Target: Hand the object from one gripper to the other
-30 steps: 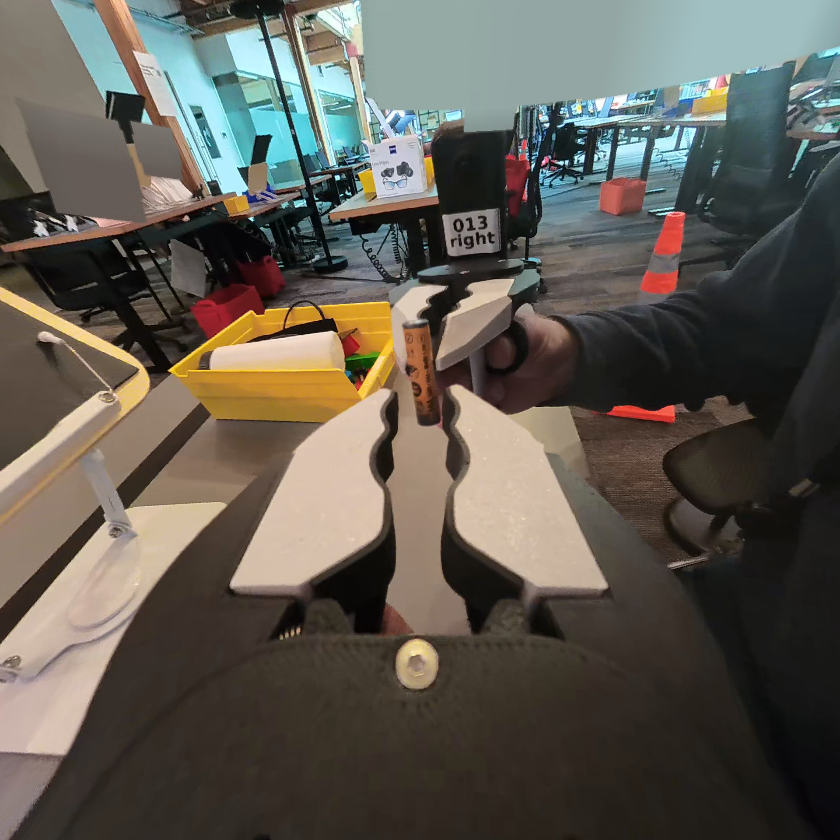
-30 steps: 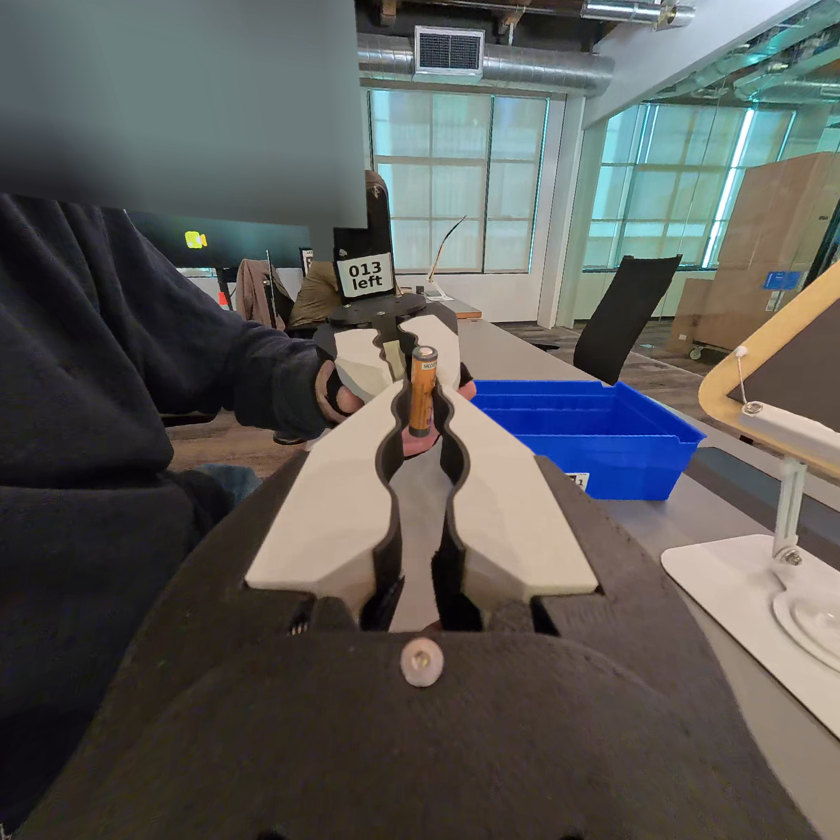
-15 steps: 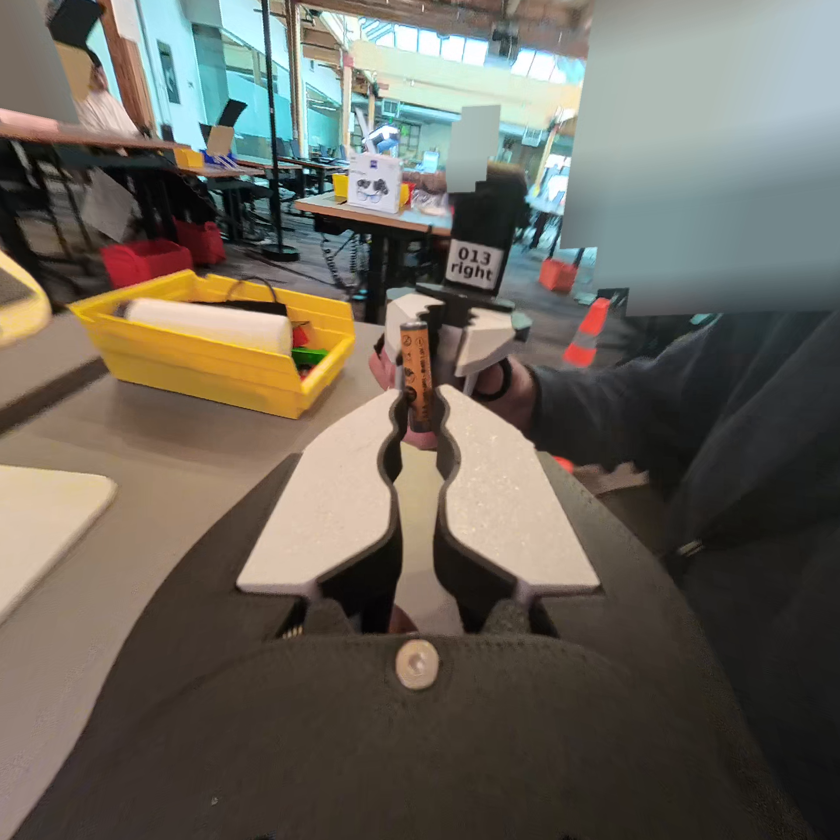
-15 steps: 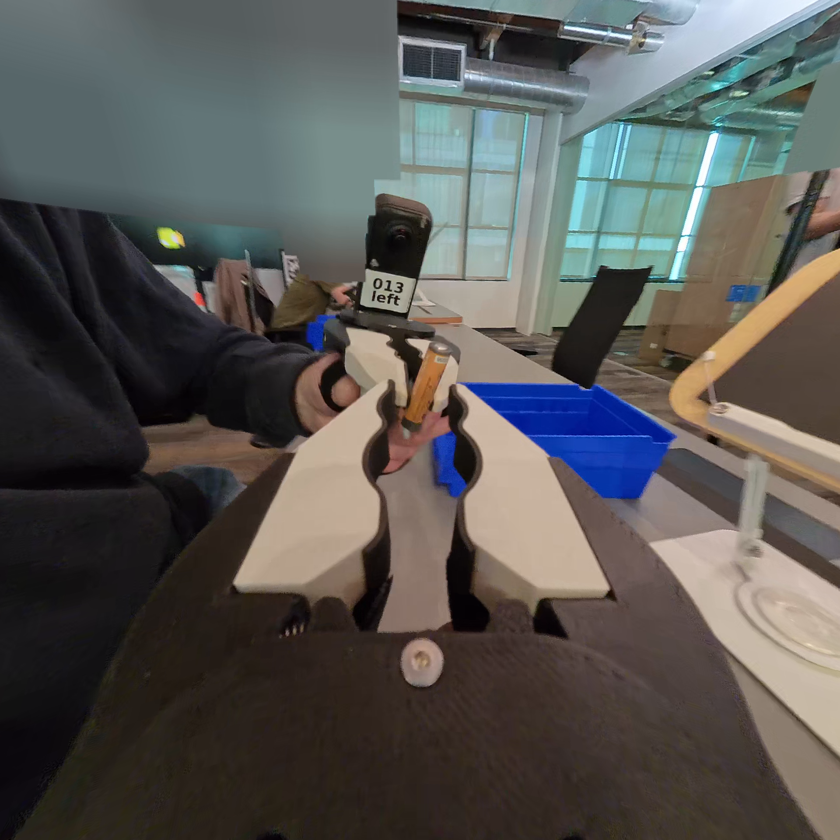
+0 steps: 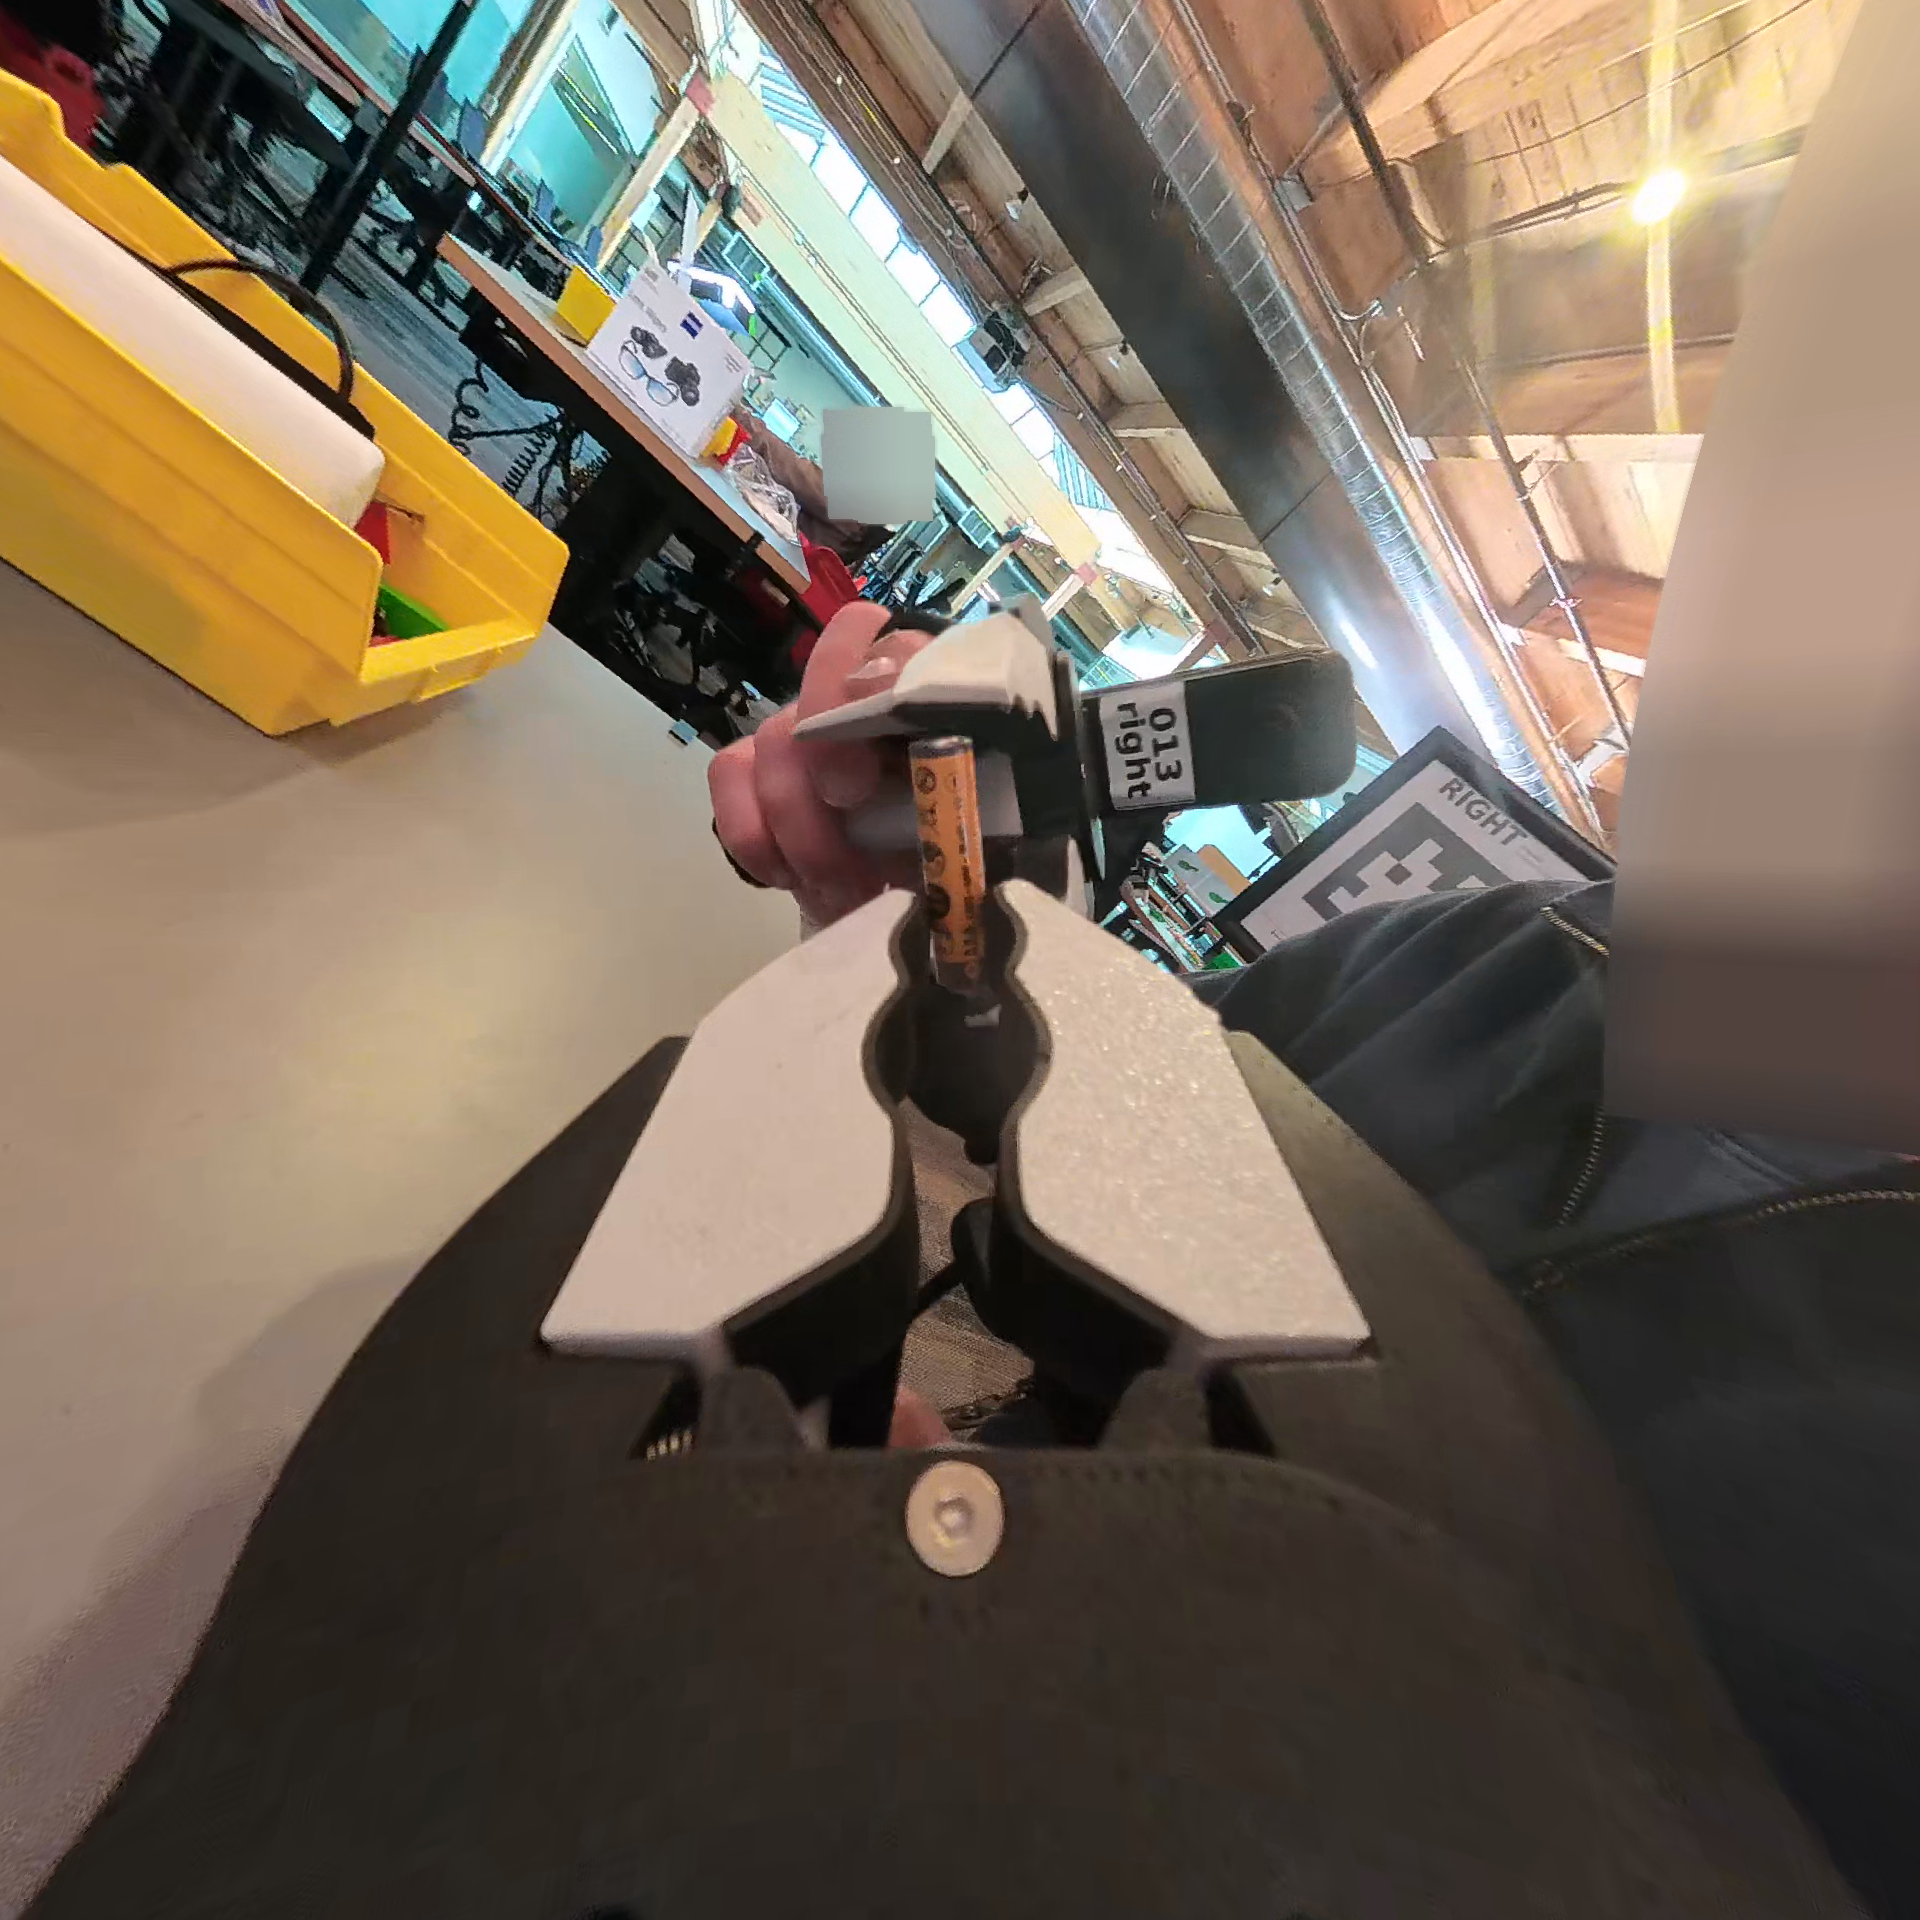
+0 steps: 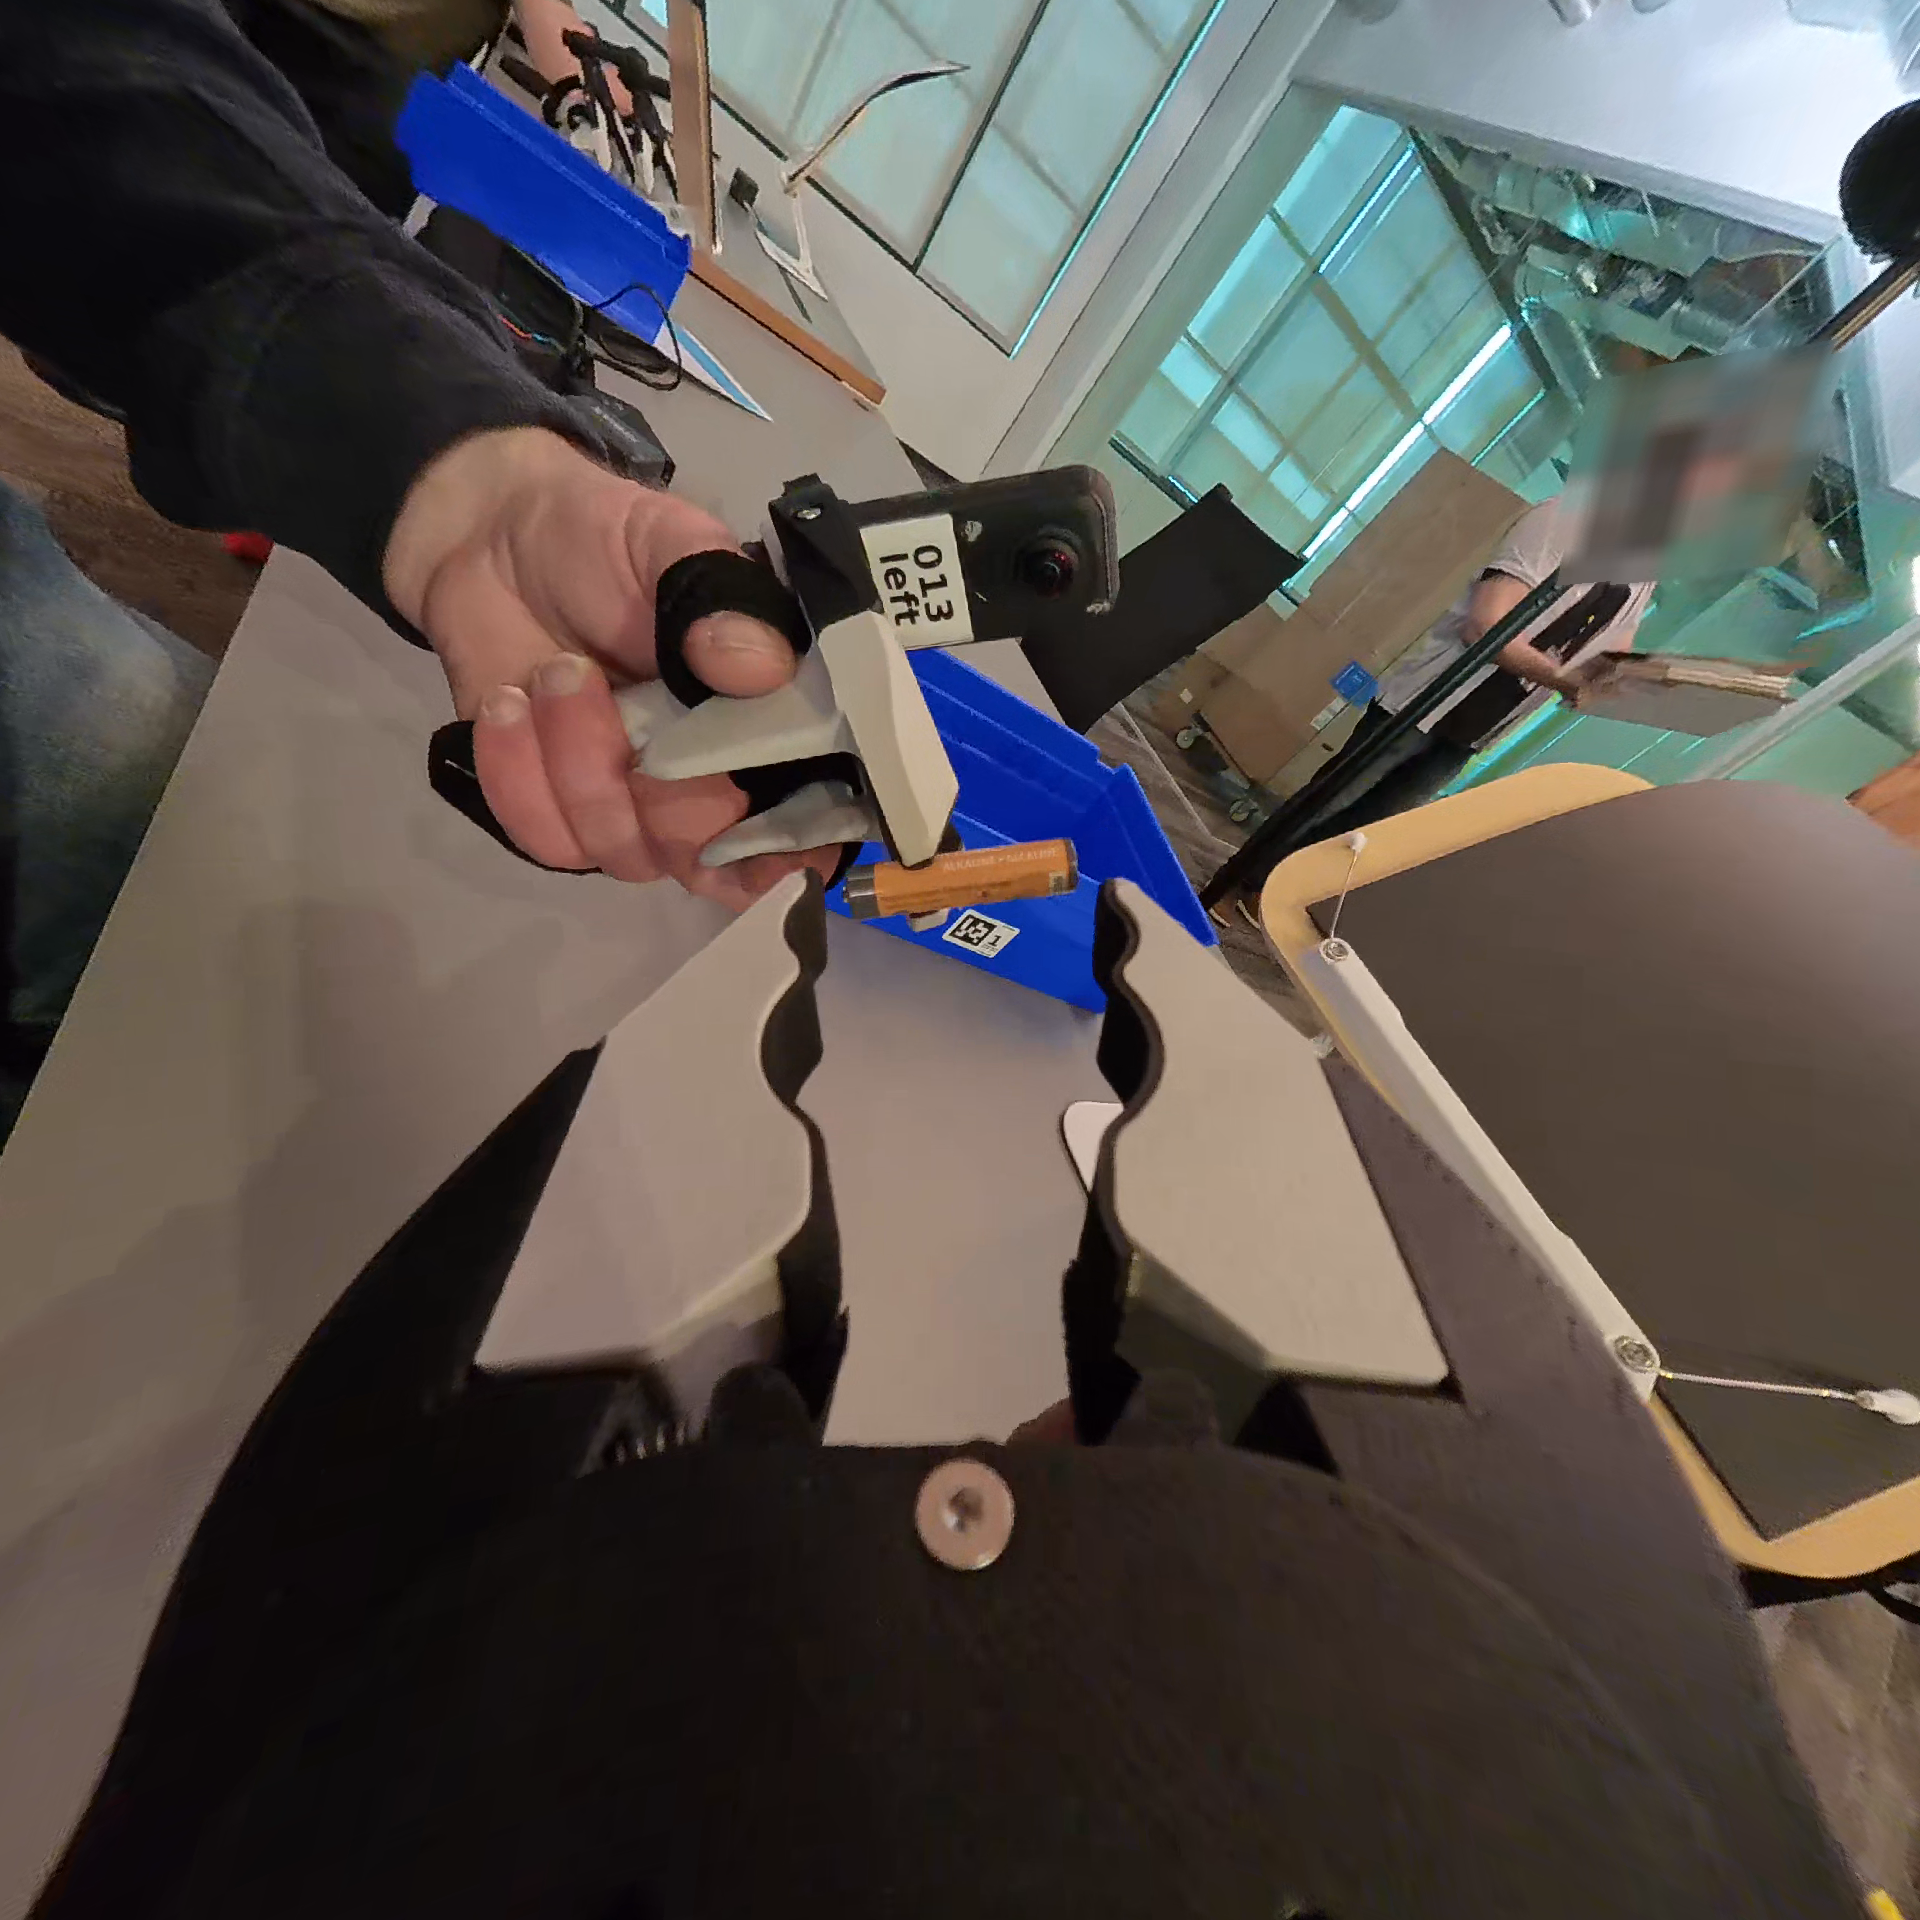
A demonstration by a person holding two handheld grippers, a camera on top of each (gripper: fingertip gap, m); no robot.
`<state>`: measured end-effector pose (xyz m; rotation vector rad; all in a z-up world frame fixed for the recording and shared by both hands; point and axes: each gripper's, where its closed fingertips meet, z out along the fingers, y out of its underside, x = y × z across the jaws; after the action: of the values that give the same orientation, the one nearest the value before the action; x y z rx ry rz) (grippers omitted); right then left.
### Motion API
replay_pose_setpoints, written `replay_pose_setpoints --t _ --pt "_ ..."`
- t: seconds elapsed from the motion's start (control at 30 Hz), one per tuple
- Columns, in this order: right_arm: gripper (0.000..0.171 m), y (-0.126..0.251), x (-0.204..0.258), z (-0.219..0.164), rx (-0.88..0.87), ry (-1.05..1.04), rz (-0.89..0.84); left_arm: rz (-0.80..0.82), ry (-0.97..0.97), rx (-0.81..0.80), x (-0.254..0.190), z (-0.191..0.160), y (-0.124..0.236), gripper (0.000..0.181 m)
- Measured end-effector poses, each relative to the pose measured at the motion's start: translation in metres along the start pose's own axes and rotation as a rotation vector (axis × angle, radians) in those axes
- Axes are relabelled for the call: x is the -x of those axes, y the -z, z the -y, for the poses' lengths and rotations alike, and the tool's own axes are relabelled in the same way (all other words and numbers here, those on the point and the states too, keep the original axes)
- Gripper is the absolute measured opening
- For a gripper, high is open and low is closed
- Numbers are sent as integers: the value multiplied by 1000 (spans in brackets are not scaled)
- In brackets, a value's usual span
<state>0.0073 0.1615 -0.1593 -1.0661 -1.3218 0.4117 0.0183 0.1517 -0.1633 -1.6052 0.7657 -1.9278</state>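
Left tongs (image 5: 956, 914) pinch the battery (image 5: 951, 852); right tongs (image 6: 956, 904) gape.

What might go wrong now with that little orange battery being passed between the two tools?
1. The left tool pinches the battery only at its very tips, near one end in the left wrist view, so it may pivot or slip out.
2. The right tool is open and the battery lies crosswise just beyond its tips; closing there may miss it or knock it loose.
3. If dropped, the round battery would probably roll across the grey table.
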Motion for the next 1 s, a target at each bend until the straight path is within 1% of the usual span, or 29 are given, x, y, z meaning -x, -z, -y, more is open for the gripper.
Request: replay_pose_setpoints --t 0.2,0.5,0.67,0.77,1.0 --pt "42 2 2 -1 12 55 16 -15 20 6 0 -2 0 9" --pt "44 3 8 -4 29 114 41 -38 40 25 -1 -7 -3 9" --pt "42 7 10 -4 31 134 68 -50 42 49 -2 -11 -5 9" --pt "45 8 12 -5 36 130 87 -49 39 52 -2 -12 -5 9" --pt "42 10 12 -4 28 120 90 -54 42 60 -2 -14 -7 9"
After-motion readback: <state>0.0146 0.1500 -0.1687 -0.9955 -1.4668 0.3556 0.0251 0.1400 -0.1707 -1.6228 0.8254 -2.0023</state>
